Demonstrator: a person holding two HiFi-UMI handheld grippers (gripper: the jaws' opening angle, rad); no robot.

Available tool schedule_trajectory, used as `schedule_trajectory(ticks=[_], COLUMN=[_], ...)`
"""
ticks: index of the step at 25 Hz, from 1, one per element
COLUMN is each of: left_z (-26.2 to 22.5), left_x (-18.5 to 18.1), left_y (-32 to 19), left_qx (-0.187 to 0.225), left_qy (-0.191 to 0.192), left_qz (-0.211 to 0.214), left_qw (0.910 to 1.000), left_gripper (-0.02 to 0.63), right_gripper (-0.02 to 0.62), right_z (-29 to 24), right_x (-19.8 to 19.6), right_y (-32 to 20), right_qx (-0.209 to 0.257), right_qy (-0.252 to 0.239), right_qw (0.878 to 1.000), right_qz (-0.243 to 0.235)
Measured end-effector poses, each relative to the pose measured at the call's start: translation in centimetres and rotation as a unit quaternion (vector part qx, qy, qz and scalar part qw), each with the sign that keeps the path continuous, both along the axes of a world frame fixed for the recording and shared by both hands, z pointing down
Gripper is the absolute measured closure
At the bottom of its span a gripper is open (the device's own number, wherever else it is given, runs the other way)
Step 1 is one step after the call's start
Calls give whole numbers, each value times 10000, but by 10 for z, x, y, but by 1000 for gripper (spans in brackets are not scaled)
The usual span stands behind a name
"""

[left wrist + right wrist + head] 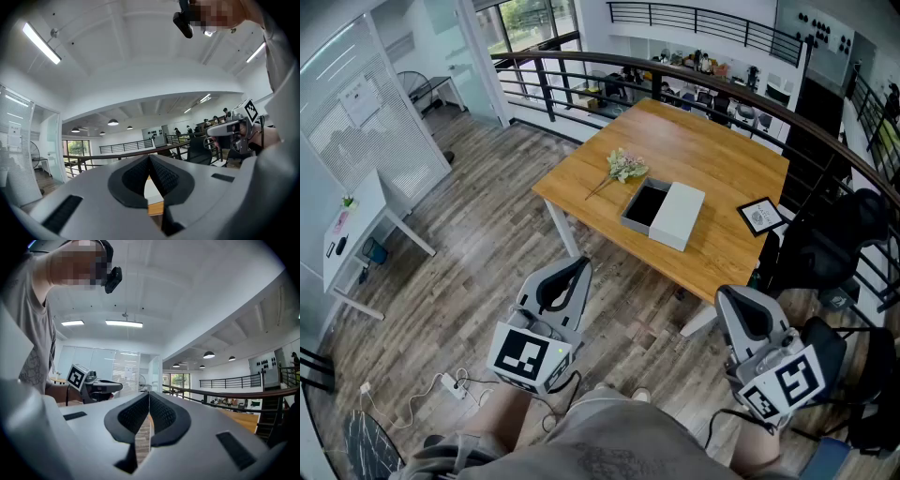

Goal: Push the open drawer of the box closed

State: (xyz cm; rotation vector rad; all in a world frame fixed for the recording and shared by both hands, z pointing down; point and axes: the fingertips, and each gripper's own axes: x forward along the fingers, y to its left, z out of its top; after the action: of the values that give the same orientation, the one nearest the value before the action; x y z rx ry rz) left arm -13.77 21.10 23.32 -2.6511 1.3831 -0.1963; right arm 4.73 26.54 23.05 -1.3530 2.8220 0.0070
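From the head view, a wood-floored loft has a desk (581, 178) far ahead. On it sits the white box (680, 214), its dark drawer (645, 204) pulled out to the left. The box looks light, stiff and likely to slide, so push squarely on the drawer's front. The left gripper view shows the left tongs (149, 160) pressed together and empty. In the right gripper view the right tongs (149, 400) are also together and empty.

Both grippers are held low and near the body, well apart, their jaws pointing up and away. The left gripper (572, 279), at near left, has its jaws fully together with nothing between the pads (163, 177). The right gripper (739, 307), at near right, is likewise closed and empty, its pads (162, 414) meeting.
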Motion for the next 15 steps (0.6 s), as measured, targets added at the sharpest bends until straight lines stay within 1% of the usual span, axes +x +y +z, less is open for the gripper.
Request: schedule_trajectory(ticks=[4, 8, 13, 15], left_z=[0, -1, -9, -4], left_x=[0, -3, -10, -7], left_y=[-2, -5, -9, -13], left_qx=[8, 11, 76, 35], left_qy=[-11, -13, 148, -49], left_qz=[9, -51, -178, -157], left_qw=[10000, 10000, 9997, 9999], left_gripper=[589, 589, 589, 588], right_gripper=[561, 561, 561, 561], right_z=[1, 4, 12, 17], right_x=[6, 9, 12, 13], right_y=[-4, -7, -8, -10], right_qx=[-45, -88, -155, -199], right_qy=[-265, -253, -251, -235], right_qw=[9996, 9996, 9996, 9995], right_qz=[91, 70, -44, -88])
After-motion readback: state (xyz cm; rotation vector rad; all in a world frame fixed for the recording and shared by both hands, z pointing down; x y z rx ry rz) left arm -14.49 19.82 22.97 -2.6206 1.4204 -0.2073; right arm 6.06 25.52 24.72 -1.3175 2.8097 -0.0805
